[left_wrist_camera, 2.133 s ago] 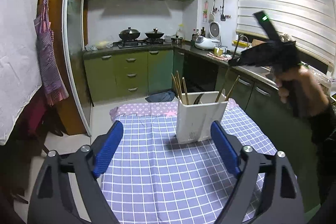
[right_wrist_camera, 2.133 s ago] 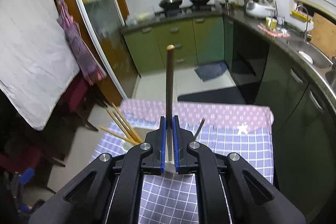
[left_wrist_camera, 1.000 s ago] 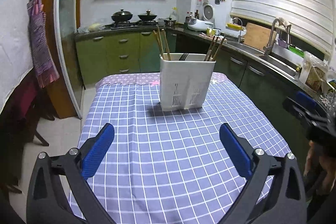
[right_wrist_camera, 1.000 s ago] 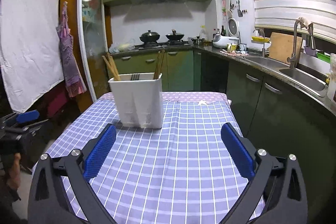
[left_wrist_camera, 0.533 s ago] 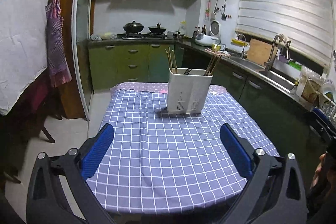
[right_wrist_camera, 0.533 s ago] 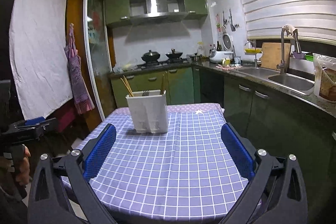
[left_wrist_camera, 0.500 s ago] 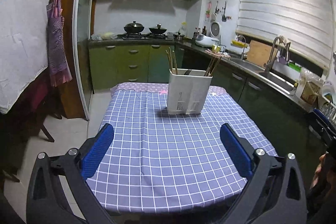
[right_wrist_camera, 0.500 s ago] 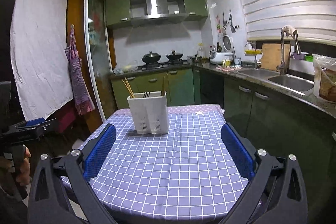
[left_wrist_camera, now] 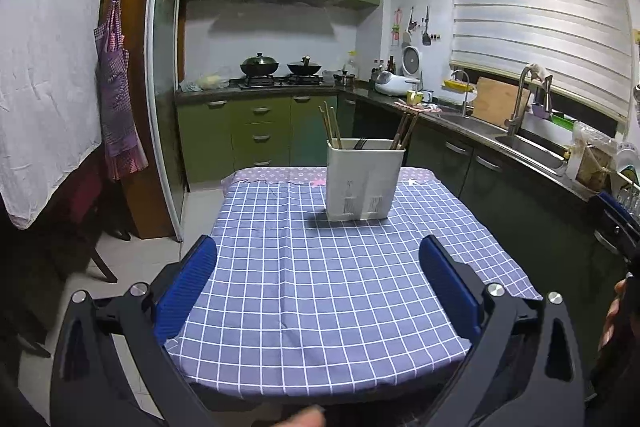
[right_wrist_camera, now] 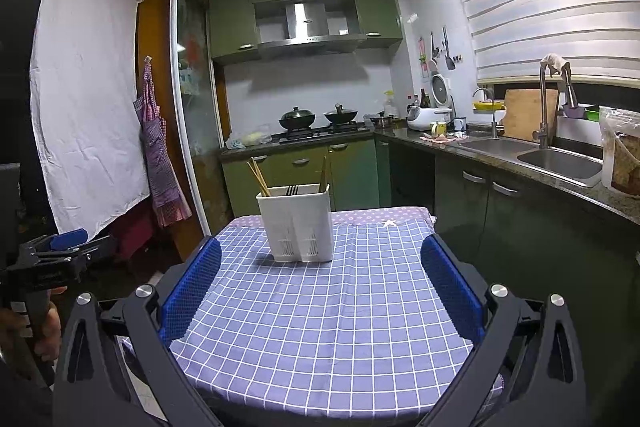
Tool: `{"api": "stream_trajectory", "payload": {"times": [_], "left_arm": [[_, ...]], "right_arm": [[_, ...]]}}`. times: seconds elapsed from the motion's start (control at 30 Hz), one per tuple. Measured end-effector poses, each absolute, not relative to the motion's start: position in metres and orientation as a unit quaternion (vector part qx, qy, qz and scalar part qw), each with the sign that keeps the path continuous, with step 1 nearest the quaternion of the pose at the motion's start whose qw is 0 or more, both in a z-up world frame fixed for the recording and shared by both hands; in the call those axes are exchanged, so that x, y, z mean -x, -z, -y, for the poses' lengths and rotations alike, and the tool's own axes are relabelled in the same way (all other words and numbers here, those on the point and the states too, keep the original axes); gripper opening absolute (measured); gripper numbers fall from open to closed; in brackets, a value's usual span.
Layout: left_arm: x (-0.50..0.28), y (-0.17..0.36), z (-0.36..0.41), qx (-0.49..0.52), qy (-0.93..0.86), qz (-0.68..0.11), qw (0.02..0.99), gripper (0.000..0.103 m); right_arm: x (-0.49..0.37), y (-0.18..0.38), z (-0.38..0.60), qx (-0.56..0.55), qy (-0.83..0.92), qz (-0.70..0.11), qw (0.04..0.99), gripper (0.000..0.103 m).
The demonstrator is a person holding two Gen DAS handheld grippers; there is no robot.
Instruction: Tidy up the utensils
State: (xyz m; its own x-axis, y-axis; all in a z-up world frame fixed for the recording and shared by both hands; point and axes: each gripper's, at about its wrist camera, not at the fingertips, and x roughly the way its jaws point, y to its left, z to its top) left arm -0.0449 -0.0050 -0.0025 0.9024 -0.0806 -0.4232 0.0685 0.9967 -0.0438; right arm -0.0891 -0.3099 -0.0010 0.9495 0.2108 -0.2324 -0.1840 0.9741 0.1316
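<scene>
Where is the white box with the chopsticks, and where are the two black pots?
white utensil holder [left_wrist_camera: 363, 183]: left wrist view, front wall.
chopsticks [left_wrist_camera: 333, 125]: left wrist view, sticks above the rim.
black pots [right_wrist_camera: 297, 118]: right wrist view, left pot's lid.

Bare checked tablecloth [left_wrist_camera: 320, 287] on the near side; only the white utensil holder [left_wrist_camera: 364, 183] toward its far end.

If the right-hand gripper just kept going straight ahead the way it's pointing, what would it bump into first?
Probably the white utensil holder standing on the checked tablecloth. The right gripper is open and empty, and nothing else shows between its blue pads. The holder sits slightly left of centre, so depth and aim are uncertain.
</scene>
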Motion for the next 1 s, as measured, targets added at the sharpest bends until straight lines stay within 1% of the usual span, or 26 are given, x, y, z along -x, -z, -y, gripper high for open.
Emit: {"api": "stream_trajectory", "payload": {"times": [1.0], "left_arm": [[0.042,0.006,0.004,0.019,0.035,-0.217,0.975,0.096]], "right_arm": [[0.066,0.01,0.288,-0.032,-0.111,-0.141,0.983,0.098]]}}
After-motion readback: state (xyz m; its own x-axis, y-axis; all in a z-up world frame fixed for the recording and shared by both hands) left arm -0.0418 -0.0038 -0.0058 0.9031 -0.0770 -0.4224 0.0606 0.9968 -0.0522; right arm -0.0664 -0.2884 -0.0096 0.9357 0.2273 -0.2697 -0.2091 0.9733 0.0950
